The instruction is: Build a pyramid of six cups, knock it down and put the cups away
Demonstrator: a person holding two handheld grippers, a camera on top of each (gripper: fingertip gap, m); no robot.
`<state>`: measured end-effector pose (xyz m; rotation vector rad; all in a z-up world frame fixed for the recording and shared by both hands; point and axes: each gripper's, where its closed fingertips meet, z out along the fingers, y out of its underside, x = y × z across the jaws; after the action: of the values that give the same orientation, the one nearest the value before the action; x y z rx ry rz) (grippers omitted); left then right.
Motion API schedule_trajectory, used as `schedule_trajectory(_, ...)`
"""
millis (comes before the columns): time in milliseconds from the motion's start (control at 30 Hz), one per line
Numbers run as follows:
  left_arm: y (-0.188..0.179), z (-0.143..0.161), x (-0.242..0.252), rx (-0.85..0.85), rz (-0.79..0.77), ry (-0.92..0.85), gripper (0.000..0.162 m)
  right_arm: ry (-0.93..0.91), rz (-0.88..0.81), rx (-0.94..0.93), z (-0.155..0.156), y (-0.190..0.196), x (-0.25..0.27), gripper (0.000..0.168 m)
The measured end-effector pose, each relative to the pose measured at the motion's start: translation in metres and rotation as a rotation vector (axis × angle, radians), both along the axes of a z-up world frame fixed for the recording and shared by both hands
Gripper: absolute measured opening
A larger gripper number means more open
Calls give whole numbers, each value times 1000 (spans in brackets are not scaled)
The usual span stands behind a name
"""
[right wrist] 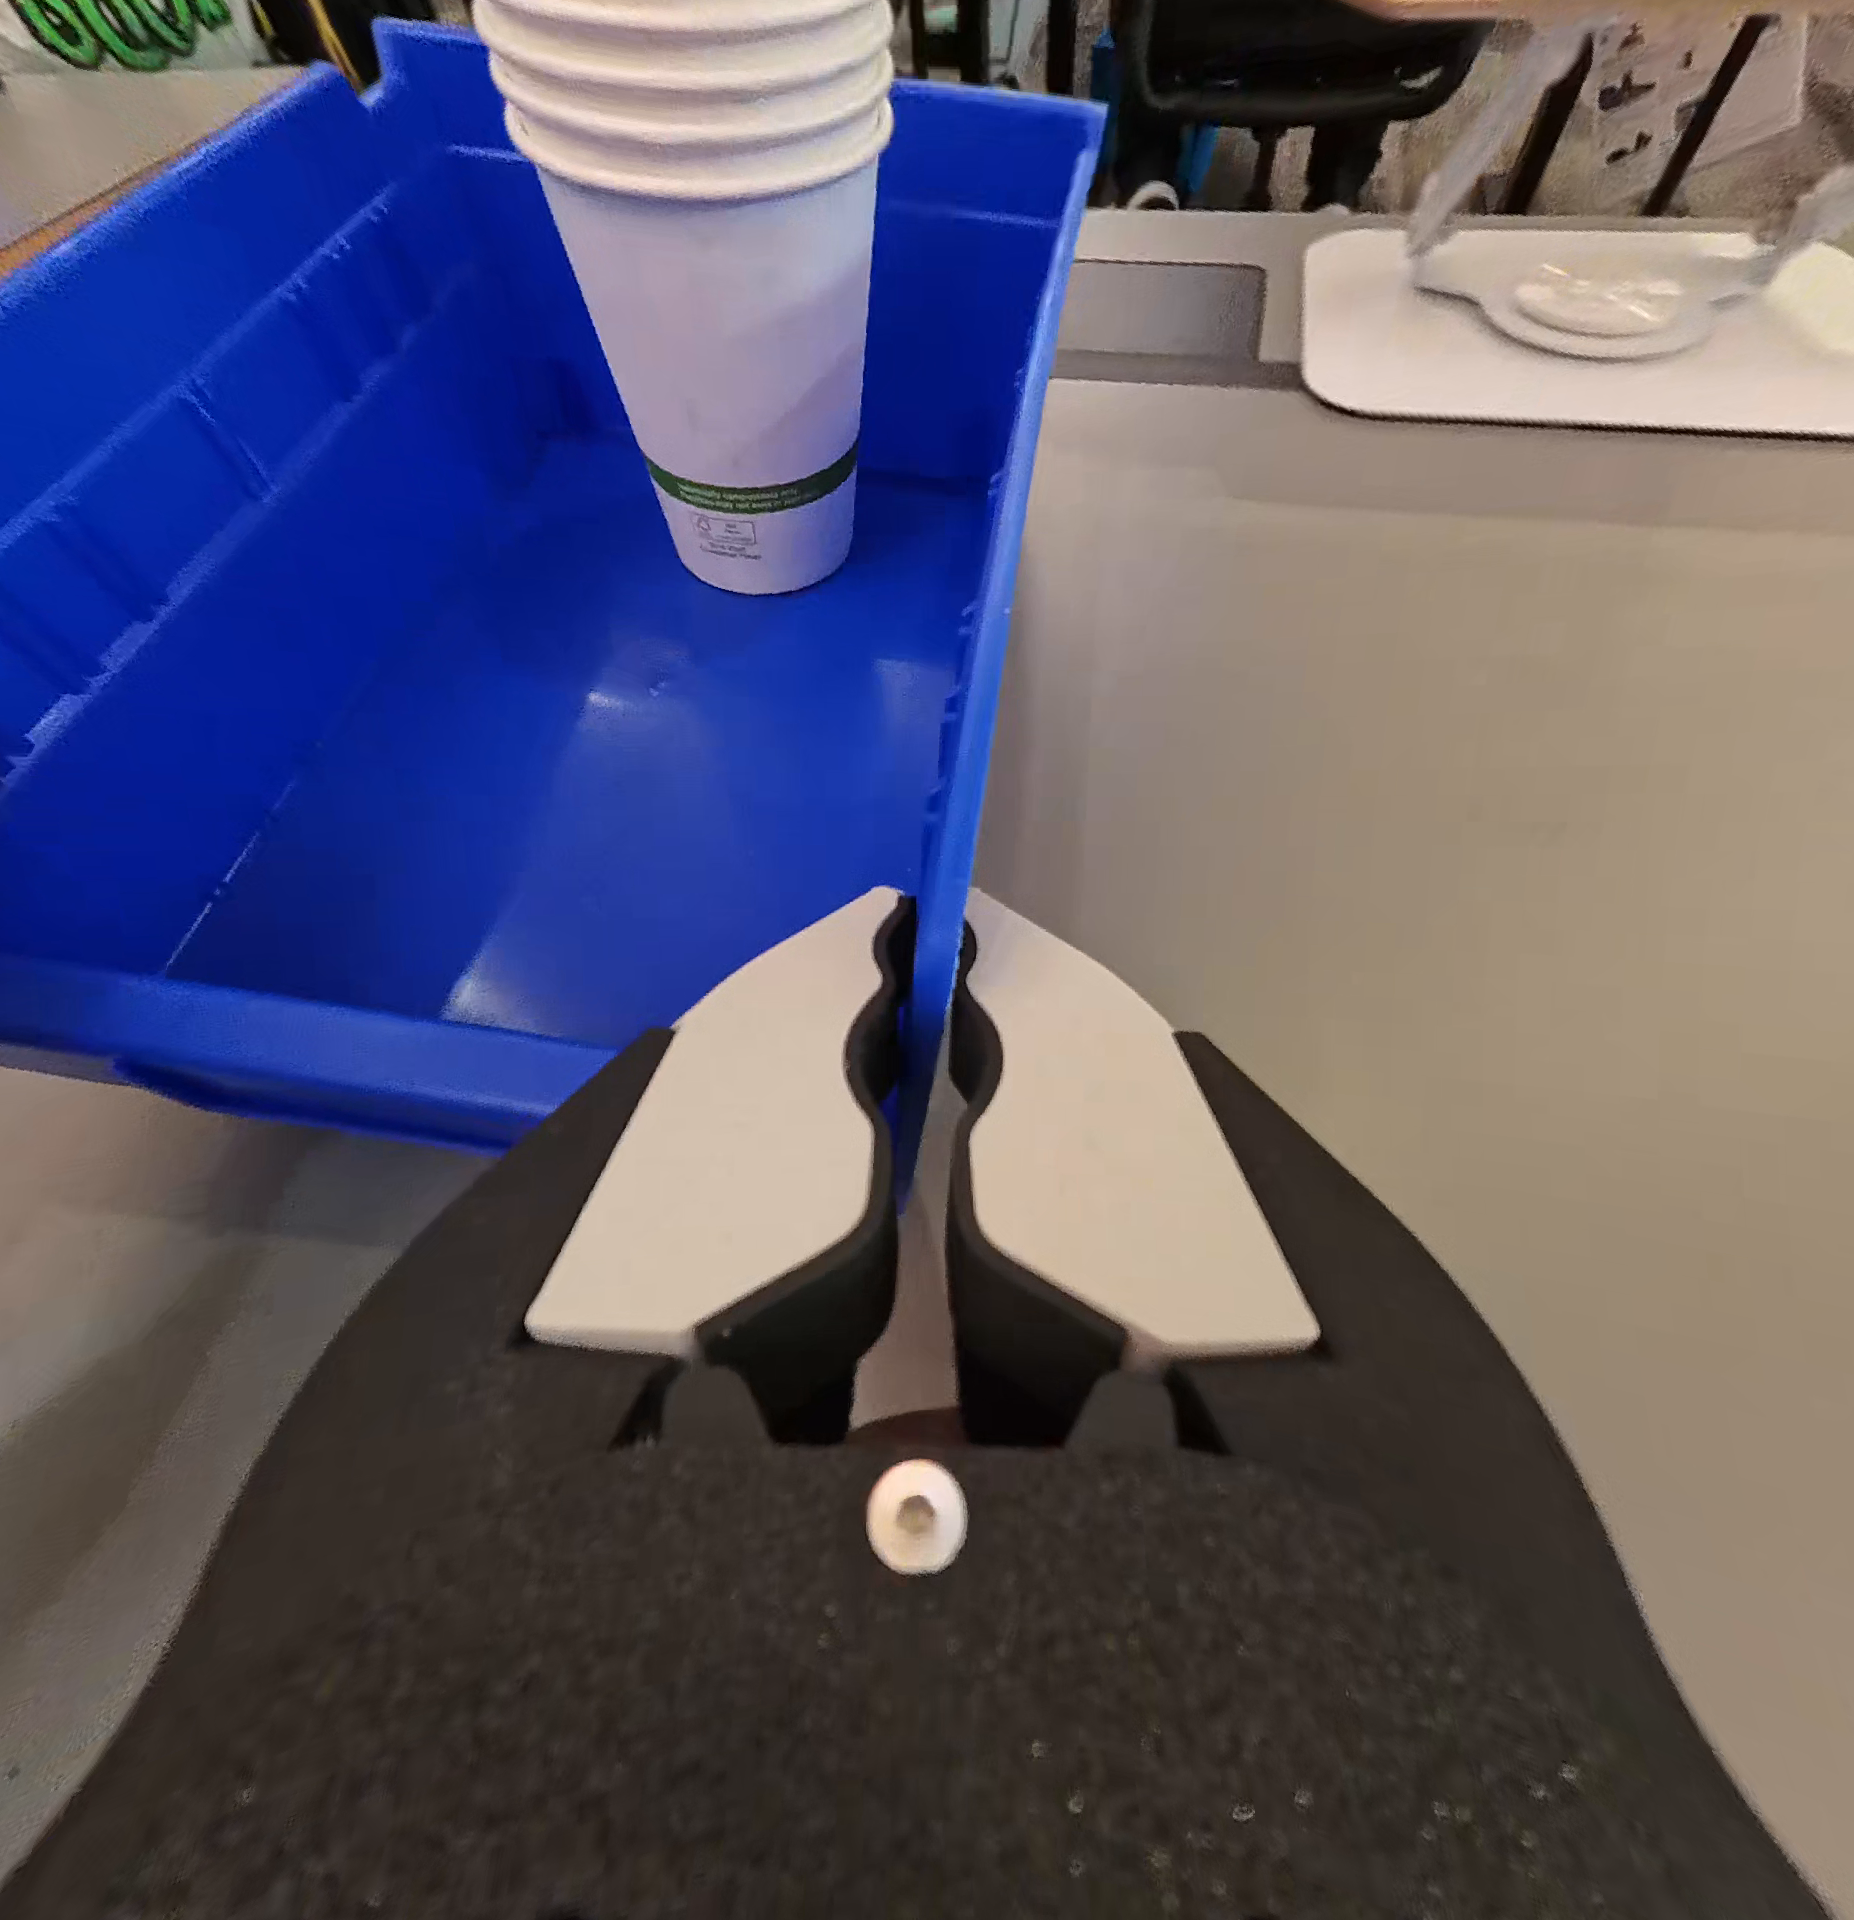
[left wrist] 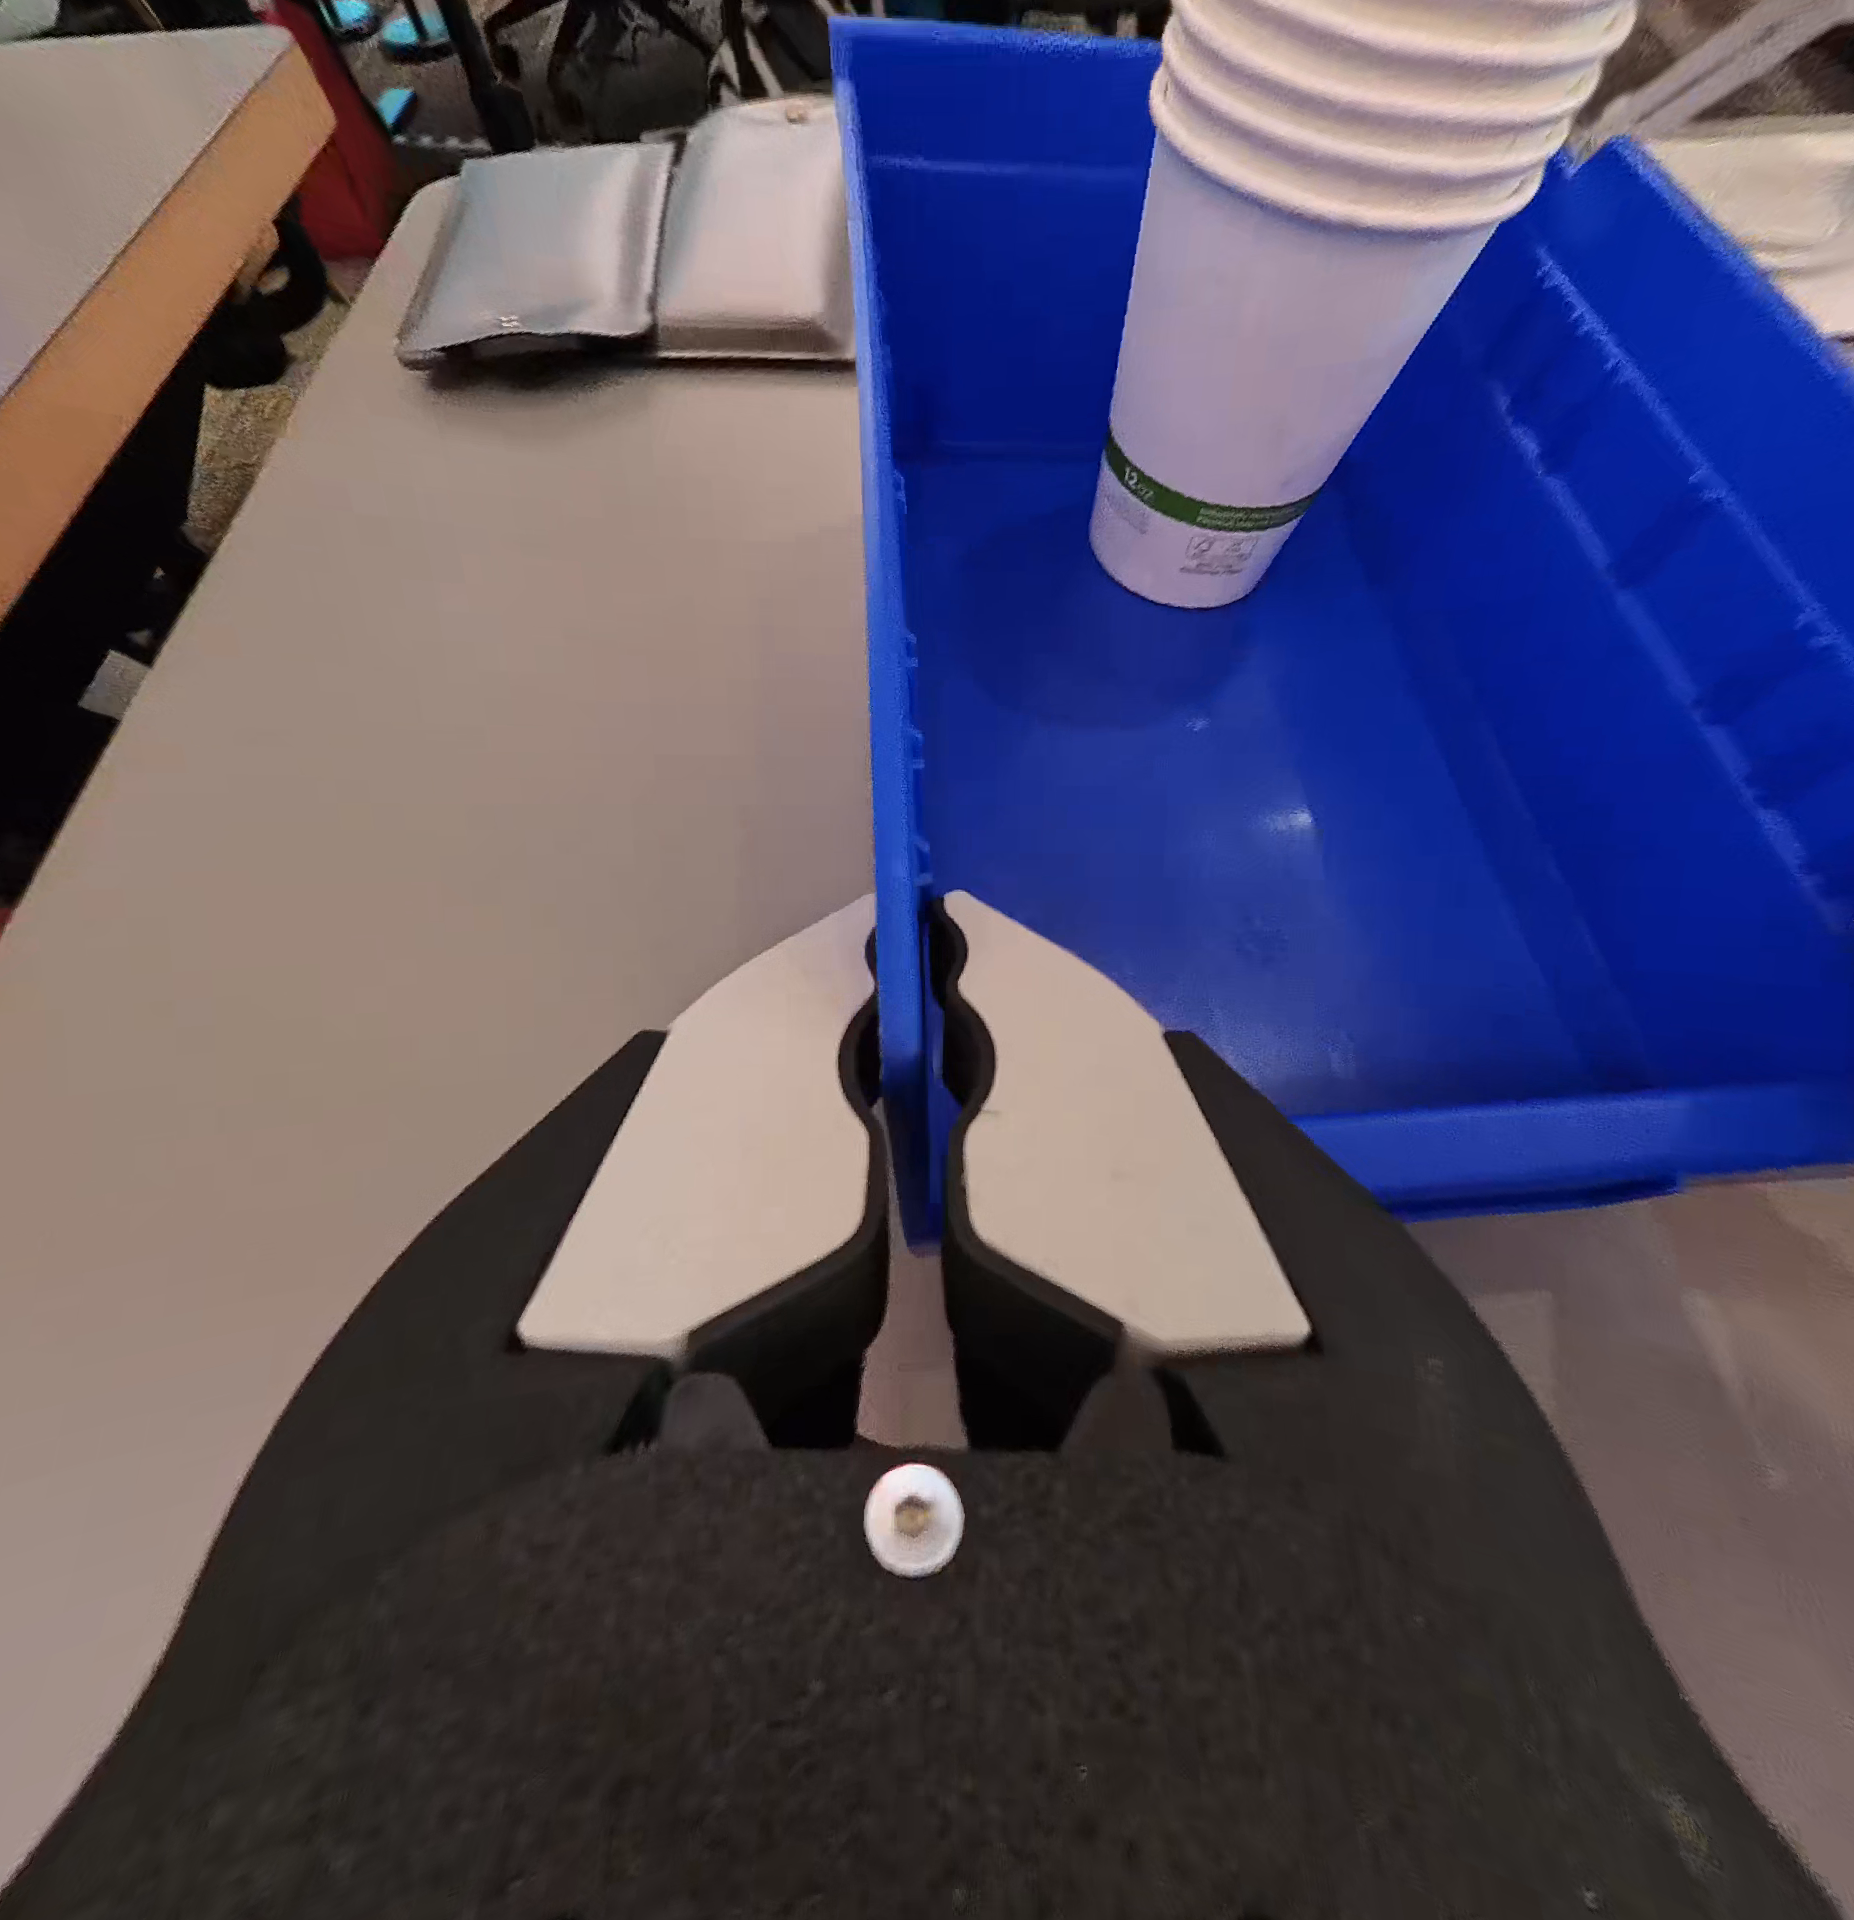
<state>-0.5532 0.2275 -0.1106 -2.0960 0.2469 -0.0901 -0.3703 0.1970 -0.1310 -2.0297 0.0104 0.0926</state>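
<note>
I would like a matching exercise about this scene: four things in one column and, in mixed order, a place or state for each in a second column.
Things:
1. stack of cups
2. left hand-held gripper
3. right hand-held gripper
4. white mat

Places or states:
A. shut on the bin's right wall
B. lying on the table beyond the bin
C. standing inside the blue bin
D. shut on the bin's left wall

Pairs: 1-C, 2-D, 3-A, 4-B
</note>
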Motion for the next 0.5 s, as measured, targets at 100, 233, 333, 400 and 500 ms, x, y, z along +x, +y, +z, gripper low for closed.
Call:
schedule_trajectory(100, 7, -9, -18, -21, -11, -32, 3, -34, 19, 11, -1, 4, -17, 5)
schedule_trajectory(233, 14, -17, -28, -29, -14, -127, 4, -68, 63, 40, 1, 8, -27, 8)
schedule_trajectory(333, 17, -17, -28, -27, -17, -125, 4, -24, 100, 49, -1, 6, -29, 12)
schedule_trajectory(400, 18, -17, -28, -27, -16, -127, 4, -17, 137, 25, -2, -1, -28, 18)
schedule_trajectory(500, 8, -8, -36, -13, 7, -81, 31, 47, 253, 53, 22, -27, -17, 32)
